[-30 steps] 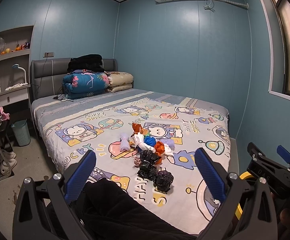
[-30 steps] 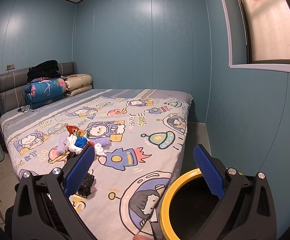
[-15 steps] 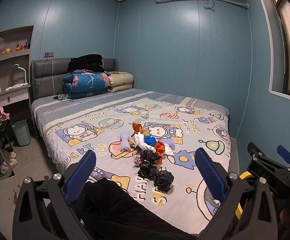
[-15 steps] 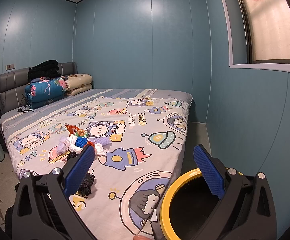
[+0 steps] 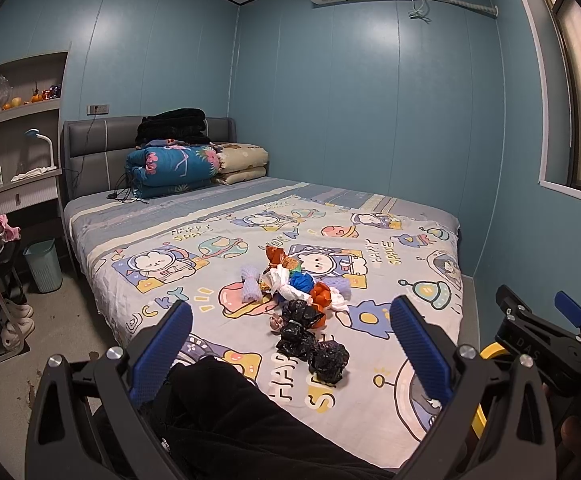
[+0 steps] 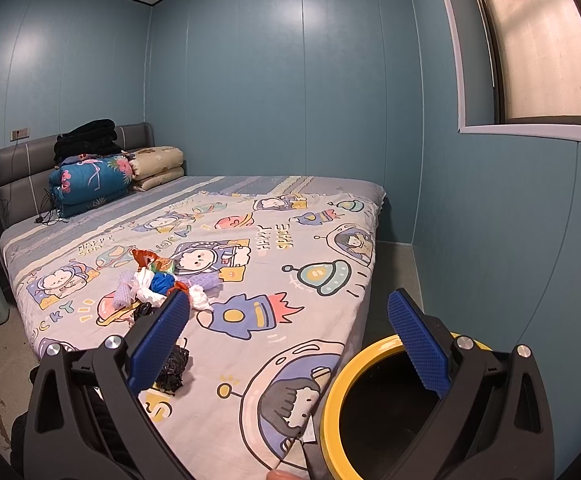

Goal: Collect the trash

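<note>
While the frames from a second ago and this one match almost exactly, nothing on the bed [image 5: 178, 232] has shifted and both grippers stay where they were. The left gripper [image 5: 290, 344] hangs over the near edge of the bed with its jaws spread wide and nothing between them. The right gripper [image 6: 288, 334] is likewise wide open and empty, its right blue pad [image 6: 418, 344] over the yellow-rimmed bin [image 6: 332, 396], which stands on the floor just beside the bed's corner.

The trash pile [image 5: 298, 292] lies near the middle of the cartoon-print bedspread, well apart from both grippers. It is a loose cluster of crumpled pieces: white wads, a blue scrap [image 5: 302, 280], an orange piece [image 5: 321, 294], a shiny red-orange wrapper [image 5: 276, 254] at the far side, and a pale lilac mesh piece [image 5: 250, 288] on its left. On the near side, three crumpled black plastic wads [image 5: 328, 356] trail toward the bed's edge, touching or nearly touching one another. From the right wrist view the left jaw pad hides part of the pile, and one black wad [image 6: 172, 366] shows below it.

A dark garment [image 5: 230, 412] lies across the near edge, under the left gripper.
</note>
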A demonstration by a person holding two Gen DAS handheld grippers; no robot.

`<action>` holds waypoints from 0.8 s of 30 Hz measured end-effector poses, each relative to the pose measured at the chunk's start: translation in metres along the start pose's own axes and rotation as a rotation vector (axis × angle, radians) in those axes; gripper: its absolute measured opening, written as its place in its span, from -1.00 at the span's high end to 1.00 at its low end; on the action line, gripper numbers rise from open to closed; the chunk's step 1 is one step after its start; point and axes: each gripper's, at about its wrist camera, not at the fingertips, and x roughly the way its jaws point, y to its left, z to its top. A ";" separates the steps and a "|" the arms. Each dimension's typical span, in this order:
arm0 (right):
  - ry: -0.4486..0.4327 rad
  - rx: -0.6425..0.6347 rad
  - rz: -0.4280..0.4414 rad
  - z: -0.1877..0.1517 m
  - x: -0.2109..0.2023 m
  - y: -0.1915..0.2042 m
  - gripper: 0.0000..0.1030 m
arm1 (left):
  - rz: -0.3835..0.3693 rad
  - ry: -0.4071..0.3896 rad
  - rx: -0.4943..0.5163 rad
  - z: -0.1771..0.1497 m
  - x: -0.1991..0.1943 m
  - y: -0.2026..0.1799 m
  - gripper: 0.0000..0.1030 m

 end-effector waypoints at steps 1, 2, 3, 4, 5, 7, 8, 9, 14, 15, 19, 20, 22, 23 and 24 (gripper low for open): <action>0.004 0.003 0.000 0.000 0.002 0.000 -0.85 | -0.002 0.002 -0.001 0.000 0.000 0.000 -0.85; 0.010 0.008 0.003 0.000 0.003 0.000 -0.85 | -0.006 0.006 -0.002 0.000 0.001 0.001 -0.85; 0.016 0.015 0.009 0.000 0.005 -0.001 -0.85 | -0.014 0.010 -0.004 -0.001 0.002 0.002 -0.85; 0.021 0.024 0.022 0.001 0.009 -0.002 -0.85 | -0.023 0.014 -0.007 -0.001 0.003 0.003 -0.85; 0.025 0.035 0.037 0.001 0.012 -0.003 -0.85 | -0.028 0.019 -0.012 -0.001 0.004 0.005 -0.85; 0.023 0.041 0.057 0.001 0.019 -0.003 -0.85 | -0.027 0.025 -0.019 -0.002 0.005 0.008 -0.85; 0.026 0.033 0.071 0.001 0.025 -0.002 -0.85 | -0.029 0.029 -0.024 -0.002 0.007 0.010 -0.85; 0.033 0.026 0.077 0.002 0.030 -0.001 -0.85 | -0.034 0.032 -0.028 -0.002 0.008 0.011 -0.85; 0.047 -0.002 0.140 -0.002 0.056 0.009 -0.85 | -0.084 0.084 -0.058 -0.003 0.025 0.023 -0.85; 0.049 -0.015 0.156 -0.004 0.059 0.012 -0.85 | -0.104 0.100 -0.066 -0.003 0.031 0.025 -0.85; 0.088 -0.039 0.195 -0.011 0.073 0.025 -0.85 | -0.123 0.195 -0.062 -0.001 0.066 0.034 -0.85; 0.109 -0.035 0.217 -0.012 0.078 0.028 -0.85 | -0.124 0.215 -0.064 0.000 0.077 0.038 -0.85; 0.156 -0.032 0.254 -0.017 0.089 0.033 -0.84 | -0.111 0.243 -0.077 0.002 0.099 0.050 -0.85; 0.175 -0.041 0.260 -0.019 0.095 0.037 -0.84 | -0.092 0.253 -0.078 0.003 0.111 0.057 -0.85; 0.190 -0.050 0.265 -0.022 0.100 0.041 -0.84 | -0.067 0.264 -0.071 0.005 0.121 0.061 -0.85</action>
